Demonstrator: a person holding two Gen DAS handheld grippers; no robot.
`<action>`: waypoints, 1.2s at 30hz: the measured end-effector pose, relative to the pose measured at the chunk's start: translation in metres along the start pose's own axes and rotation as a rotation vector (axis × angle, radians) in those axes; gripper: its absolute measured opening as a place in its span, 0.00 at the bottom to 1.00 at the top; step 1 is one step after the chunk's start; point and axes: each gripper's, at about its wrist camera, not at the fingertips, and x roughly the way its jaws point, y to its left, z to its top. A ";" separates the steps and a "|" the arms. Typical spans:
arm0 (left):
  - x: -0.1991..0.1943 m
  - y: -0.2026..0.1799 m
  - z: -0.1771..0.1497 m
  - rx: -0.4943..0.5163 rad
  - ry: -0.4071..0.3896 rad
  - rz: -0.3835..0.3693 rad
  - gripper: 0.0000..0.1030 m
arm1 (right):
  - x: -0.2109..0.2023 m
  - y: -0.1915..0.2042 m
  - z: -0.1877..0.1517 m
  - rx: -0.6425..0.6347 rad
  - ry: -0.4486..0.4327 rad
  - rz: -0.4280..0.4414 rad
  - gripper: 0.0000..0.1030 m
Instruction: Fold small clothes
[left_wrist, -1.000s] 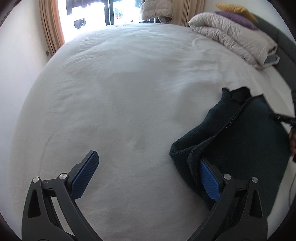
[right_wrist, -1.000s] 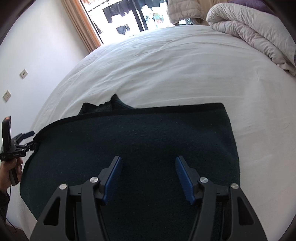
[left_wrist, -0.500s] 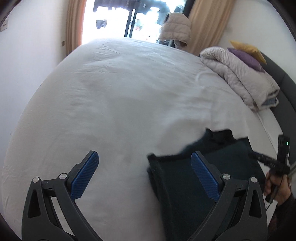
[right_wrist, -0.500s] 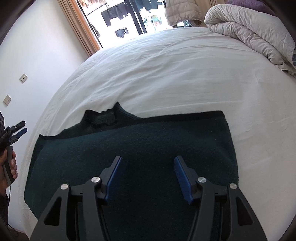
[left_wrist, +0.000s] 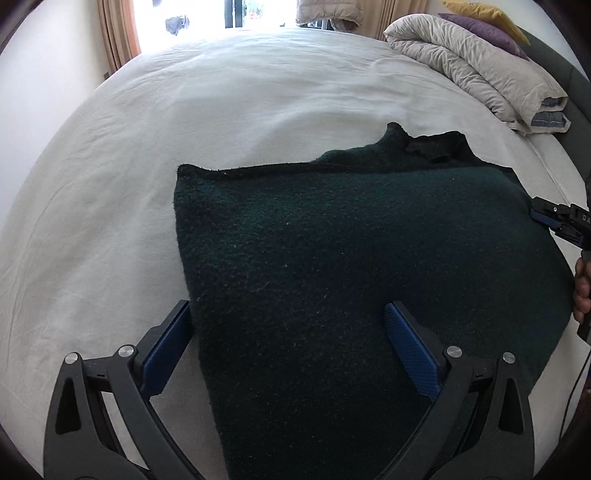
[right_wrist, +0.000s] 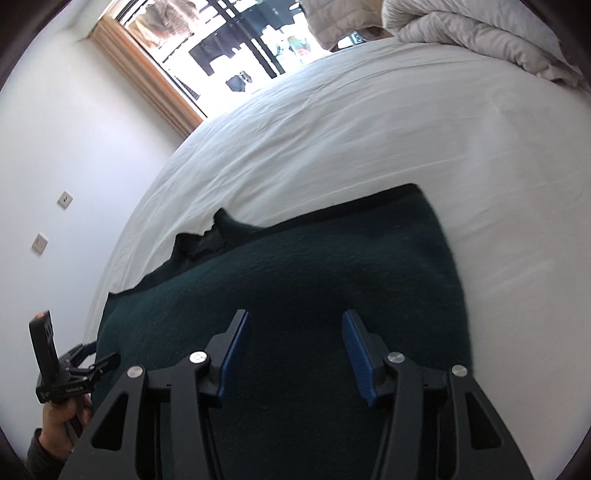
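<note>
A dark green knitted garment (left_wrist: 351, 258) lies folded flat on the white bed sheet (left_wrist: 184, 129); it also shows in the right wrist view (right_wrist: 314, 280). Its collar end (left_wrist: 424, 144) sticks out at the far edge. My left gripper (left_wrist: 288, 325) is open and empty, hovering over the garment's near left edge. My right gripper (right_wrist: 293, 332) is open and empty above the garment's middle. The right gripper also shows at the garment's right edge in the left wrist view (left_wrist: 554, 221). The left gripper shows at the lower left of the right wrist view (right_wrist: 88, 362).
A rolled grey duvet (left_wrist: 472, 62) with purple and yellow pillows (left_wrist: 491, 26) lies at the far right of the bed. A window with curtains (left_wrist: 114, 33) is beyond the bed. A white wall with sockets (right_wrist: 51, 221) is on the left.
The left gripper let go of the garment's lifted corner and swung back over it. The garment now lies flat. The right gripper tilted and stayed open above it.
</note>
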 end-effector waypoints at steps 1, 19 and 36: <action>0.000 0.001 0.000 0.004 -0.002 0.005 1.00 | -0.005 -0.003 0.000 0.005 -0.020 -0.037 0.52; 0.002 0.011 -0.003 0.004 -0.030 -0.002 1.00 | -0.018 0.025 -0.072 -0.131 0.019 0.190 0.51; -0.051 -0.035 -0.031 0.057 -0.136 -0.049 0.98 | -0.040 0.061 -0.106 -0.030 -0.018 0.318 0.58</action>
